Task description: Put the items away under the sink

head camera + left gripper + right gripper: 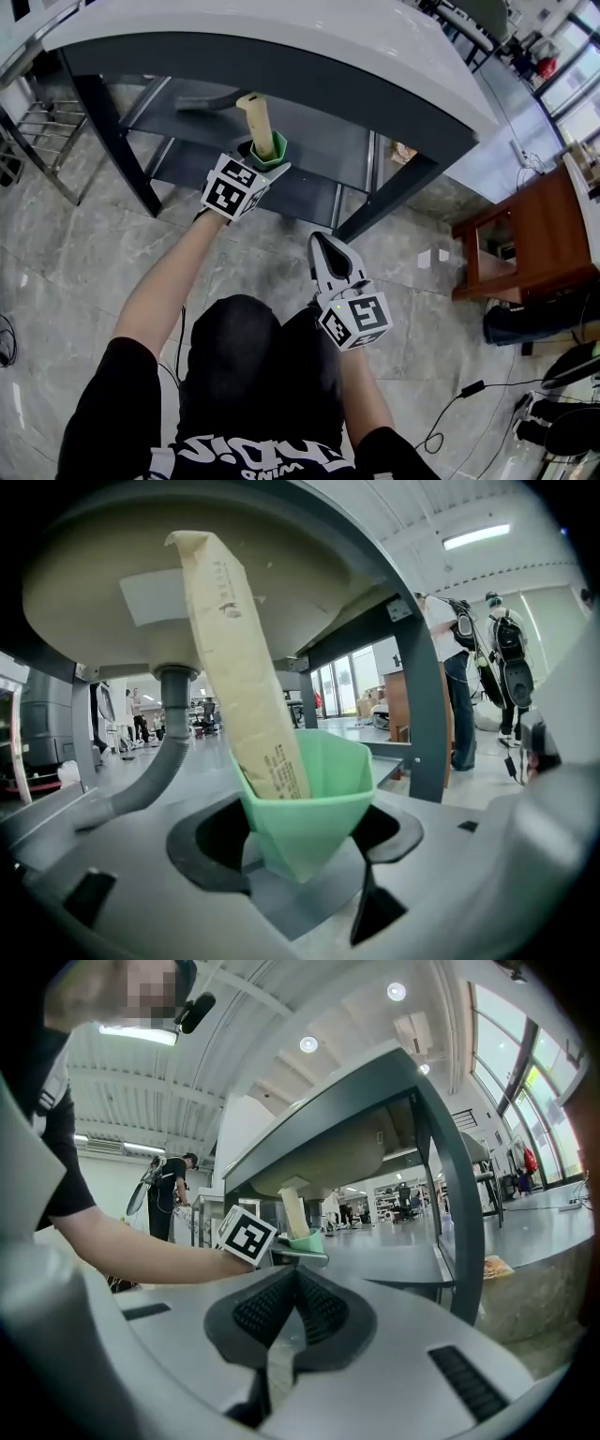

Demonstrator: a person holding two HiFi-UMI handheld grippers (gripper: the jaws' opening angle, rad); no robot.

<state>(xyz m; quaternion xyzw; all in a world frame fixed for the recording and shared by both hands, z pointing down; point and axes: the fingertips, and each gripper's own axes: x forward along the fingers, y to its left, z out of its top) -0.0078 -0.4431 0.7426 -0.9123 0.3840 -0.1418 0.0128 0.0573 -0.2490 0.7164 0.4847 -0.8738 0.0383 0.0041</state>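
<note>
A green cup (271, 153) (309, 794) holds a tall cream packet (257, 122) (239, 658) that leans up out of it. My left gripper (251, 169) (300, 841) is shut on the green cup, holding it under the grey sink counter (281, 47), just over the lower shelf (309, 187). The sink bowl (141, 583) and its drain hose (155, 761) hang right above and left of the cup. My right gripper (330, 258) (292, 1321) is shut with nothing in it, held back over the floor; its view shows the cup (306, 1239) ahead.
Dark frame legs (112, 141) (394, 192) flank the shelf. A wooden side table (525, 234) stands right, a wire rack (37, 131) left. Cables (450, 412) lie on the tiled floor. People stand in the background (459, 658).
</note>
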